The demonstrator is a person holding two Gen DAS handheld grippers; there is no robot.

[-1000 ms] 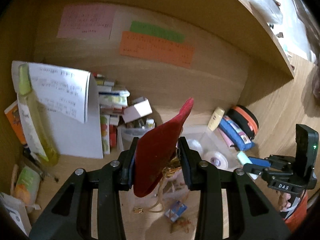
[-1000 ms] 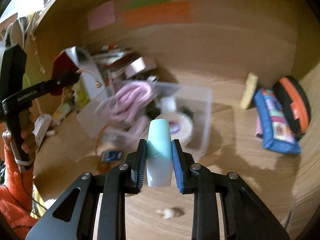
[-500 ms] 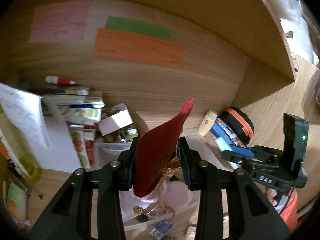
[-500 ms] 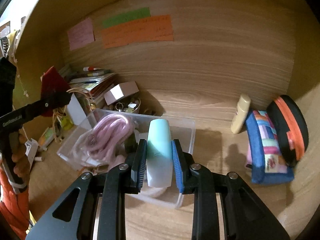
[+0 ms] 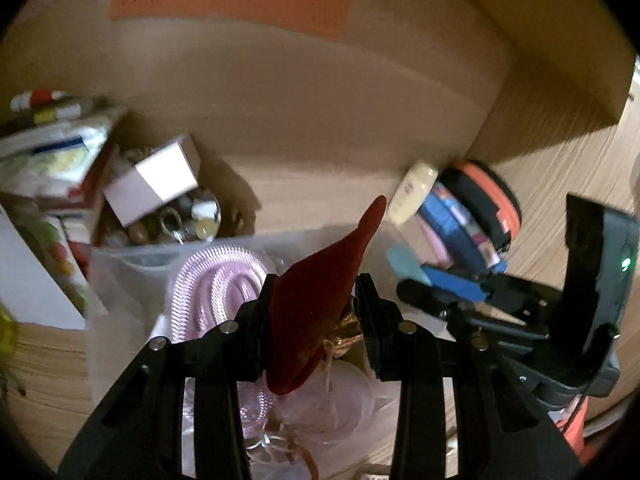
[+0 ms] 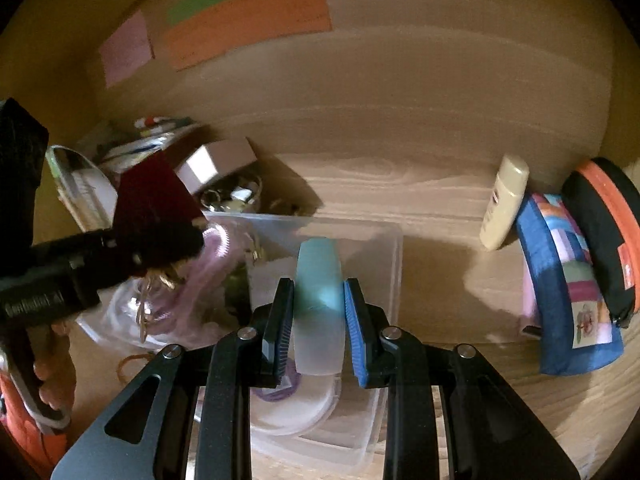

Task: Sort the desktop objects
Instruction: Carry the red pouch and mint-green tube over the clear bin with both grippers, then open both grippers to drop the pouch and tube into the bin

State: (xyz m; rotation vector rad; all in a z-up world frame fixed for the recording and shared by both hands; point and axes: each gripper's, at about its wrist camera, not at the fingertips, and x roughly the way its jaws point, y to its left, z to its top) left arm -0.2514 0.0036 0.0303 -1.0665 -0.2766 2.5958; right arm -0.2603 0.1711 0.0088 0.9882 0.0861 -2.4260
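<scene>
My left gripper [image 5: 316, 312] is shut on a dark red velvet pouch [image 5: 320, 292] with a gold cord hanging from it, and holds it over the clear plastic bin [image 5: 120, 264]. A coiled pink cable [image 5: 216, 280] lies in that bin. From the right wrist view the red pouch [image 6: 156, 204] hangs at the left over the bin [image 6: 384, 240]. My right gripper [image 6: 318, 312] is shut on a pale teal tube [image 6: 318, 280], also above the bin, with a roll of tape [image 6: 292, 404] beneath it.
A cream lotion bottle [image 6: 504, 200], a blue patchwork pouch [image 6: 560, 280] and a black-and-orange case [image 6: 608, 232] lean at the right wall. A small white box [image 5: 156, 184], a dish of trinkets and stacked books [image 5: 52, 148] crowd the back left. Coloured notes [image 6: 248, 20] hang on the back panel.
Both grippers moved forward and down toward the back of the desk nook, from in front of the bin to over it. Their grips on the pouch and the tube stayed the same.
</scene>
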